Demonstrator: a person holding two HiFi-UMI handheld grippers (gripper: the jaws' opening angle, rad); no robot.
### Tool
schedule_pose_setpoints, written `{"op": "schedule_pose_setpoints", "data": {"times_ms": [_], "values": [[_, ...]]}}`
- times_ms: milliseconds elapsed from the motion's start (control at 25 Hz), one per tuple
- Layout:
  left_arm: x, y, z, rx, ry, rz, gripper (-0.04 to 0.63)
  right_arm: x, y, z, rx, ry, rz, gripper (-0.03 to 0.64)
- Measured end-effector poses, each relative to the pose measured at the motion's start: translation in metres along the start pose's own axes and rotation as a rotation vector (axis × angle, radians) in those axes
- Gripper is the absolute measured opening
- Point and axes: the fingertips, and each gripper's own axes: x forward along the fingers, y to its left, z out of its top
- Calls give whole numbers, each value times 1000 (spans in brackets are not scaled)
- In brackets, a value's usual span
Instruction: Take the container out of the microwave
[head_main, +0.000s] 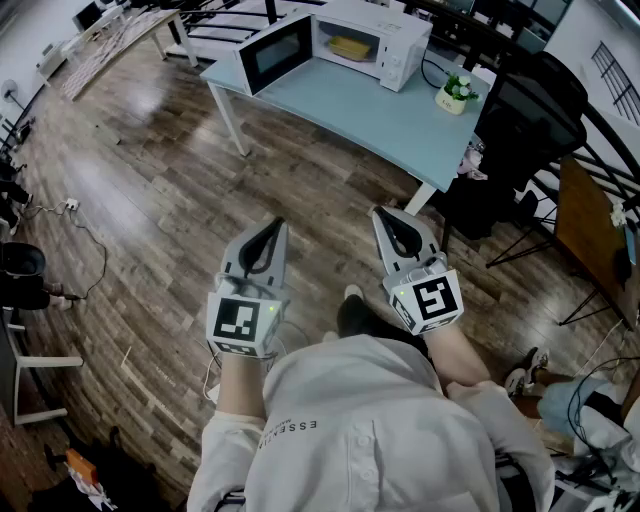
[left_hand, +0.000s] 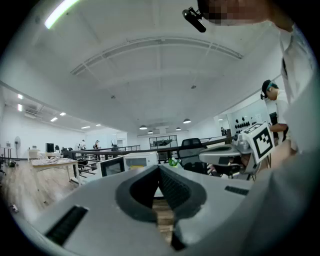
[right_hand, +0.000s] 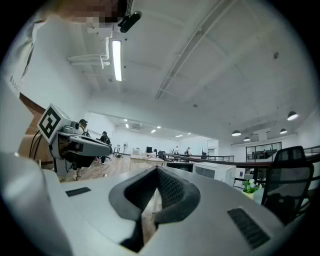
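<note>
- A white microwave (head_main: 368, 45) is seen on a pale blue rectangular table (head_main: 350, 105), near the table's far edge; its dark-windowed door (head_main: 273, 52) is swung fully open to the left.
- A flat yellow container (head_main: 349, 47) is seen inside the lit cavity of the microwave, untouched by either gripper.
- A small green plant in a white pot (head_main: 457, 93) is placed just right of the microwave, on the same table.
- A black cable (head_main: 432, 70) is run between the microwave and the plant pot.
- A black office chair (head_main: 530, 115) is parked right of the microwave, beyond the table's end.
- The left gripper (head_main: 276, 228) is held level, well short of the microwave and below its open door in the head view; its fingers (left_hand: 170, 187) are clenched together with nothing between them.
- The right gripper (head_main: 381, 215) is held level beside the left one, equally far from the microwave; its fingers (right_hand: 167, 190) are pressed together as well, on nothing.
- A stretch of brown wooden plank floor (head_main: 150, 190) and the near edge of the table are found between both grippers and the microwave; a white table leg (head_main: 229, 118) stands below the open door.
- A white power strip with trailing cables (head_main: 71, 205) is left on the floor, far left of the microwave.
</note>
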Motion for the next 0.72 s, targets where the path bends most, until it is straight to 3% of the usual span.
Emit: {"op": "schedule_pose_setpoints", "data": {"times_ms": [360, 560, 720], "values": [[0, -2, 3, 10, -13, -10, 2, -2, -3, 0, 9, -1, -27, 14], [0, 2, 3, 0, -26, -13, 2, 0, 6, 0, 13, 2, 15, 14], [0, 4, 1, -6, -25, -13, 2, 6, 9, -9, -43, 63, 18, 17]]}}
